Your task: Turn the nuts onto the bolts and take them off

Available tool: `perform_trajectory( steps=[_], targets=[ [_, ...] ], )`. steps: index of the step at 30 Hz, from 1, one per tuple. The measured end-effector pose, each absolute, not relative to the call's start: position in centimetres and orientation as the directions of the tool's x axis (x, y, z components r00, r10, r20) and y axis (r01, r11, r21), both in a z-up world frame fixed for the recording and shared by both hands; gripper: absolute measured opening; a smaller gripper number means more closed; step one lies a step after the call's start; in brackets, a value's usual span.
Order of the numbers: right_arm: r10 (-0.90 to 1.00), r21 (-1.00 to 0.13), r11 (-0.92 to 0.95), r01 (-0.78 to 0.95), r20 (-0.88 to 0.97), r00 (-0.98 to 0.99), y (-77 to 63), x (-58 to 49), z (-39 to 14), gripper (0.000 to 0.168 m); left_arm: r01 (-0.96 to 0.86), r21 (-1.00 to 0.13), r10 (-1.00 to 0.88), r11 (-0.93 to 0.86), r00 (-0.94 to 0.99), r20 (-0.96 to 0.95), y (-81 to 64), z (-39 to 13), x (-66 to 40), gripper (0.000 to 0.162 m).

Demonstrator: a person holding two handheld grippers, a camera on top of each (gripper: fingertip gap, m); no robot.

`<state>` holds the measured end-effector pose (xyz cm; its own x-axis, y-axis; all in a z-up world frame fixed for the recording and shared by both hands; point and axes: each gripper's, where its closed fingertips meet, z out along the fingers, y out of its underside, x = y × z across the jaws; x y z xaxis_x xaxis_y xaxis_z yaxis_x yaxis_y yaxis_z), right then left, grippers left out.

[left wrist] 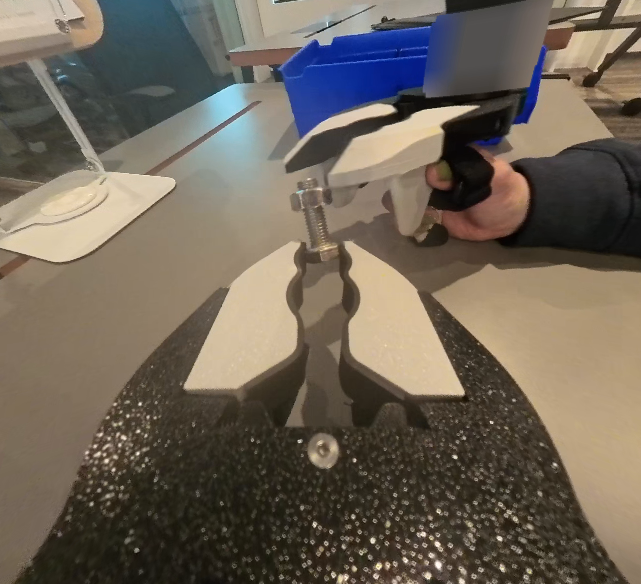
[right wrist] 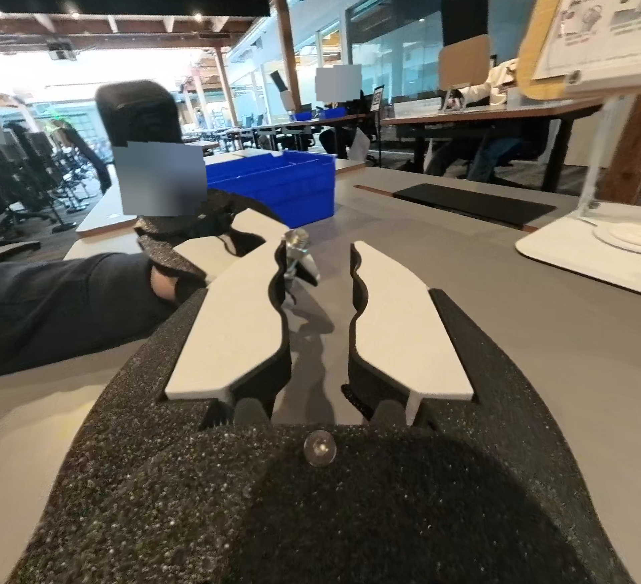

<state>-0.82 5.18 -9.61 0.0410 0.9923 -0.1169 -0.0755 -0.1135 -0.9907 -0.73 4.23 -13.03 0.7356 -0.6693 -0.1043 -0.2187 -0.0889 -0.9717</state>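
A silver bolt (left wrist: pixel 314 227) stands upright on the grey table (left wrist: pixel 173 307), head down. A hex nut (left wrist: pixel 309 200) sits on its thread near the top. My left gripper (left wrist: pixel 322 250) is shut on the bolt's head and holds it upright. My right gripper (left wrist: pixel 308 173) comes in from the right at the nut's height, and one fingertip touches the nut. In the right wrist view my right gripper (right wrist: pixel 315 251) is open, with the bolt (right wrist: pixel 294 257) between its jaws, close to the left finger. The left gripper's fingers (right wrist: pixel 256 225) show behind it.
A blue bin (left wrist: pixel 347 81) stands at the back of the table, also in the right wrist view (right wrist: pixel 277 182). A white stand base (left wrist: pixel 86 213) with a clear post lies to the left. A black mat (right wrist: pixel 475 203) lies beyond. A hand (left wrist: pixel 485 206) in a dark sleeve rests on the table. My left and right fingertips are right by each other.
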Motion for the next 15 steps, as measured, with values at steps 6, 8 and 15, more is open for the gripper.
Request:
perform_trajectory(
  steps=[6,8,15],
  targets=[
    [0.990,-0.987,-0.138,-0.079,-0.139,0.002,4.6,-1.3,-9.5,0.035,-0.175,-0.982,-0.662,-0.072,0.745,-0.085,4.3,-12.4,-1.0,0.017],
    [0.979,-0.975,-0.201,-0.096,-0.198,-0.044,4.3,-1.4,-9.3,0.031,-0.166,-0.985,-0.664,-0.052,0.742,-0.090,4.2,-12.2,-0.9,0.017],
    [0.961,-0.964,-0.255,-0.080,-0.243,-0.130,3.3,-1.9,-9.3,0.024,-0.198,-0.979,-0.687,-0.041,0.718,-0.116,3.9,-12.4,-0.3,0.017]
  ],
)
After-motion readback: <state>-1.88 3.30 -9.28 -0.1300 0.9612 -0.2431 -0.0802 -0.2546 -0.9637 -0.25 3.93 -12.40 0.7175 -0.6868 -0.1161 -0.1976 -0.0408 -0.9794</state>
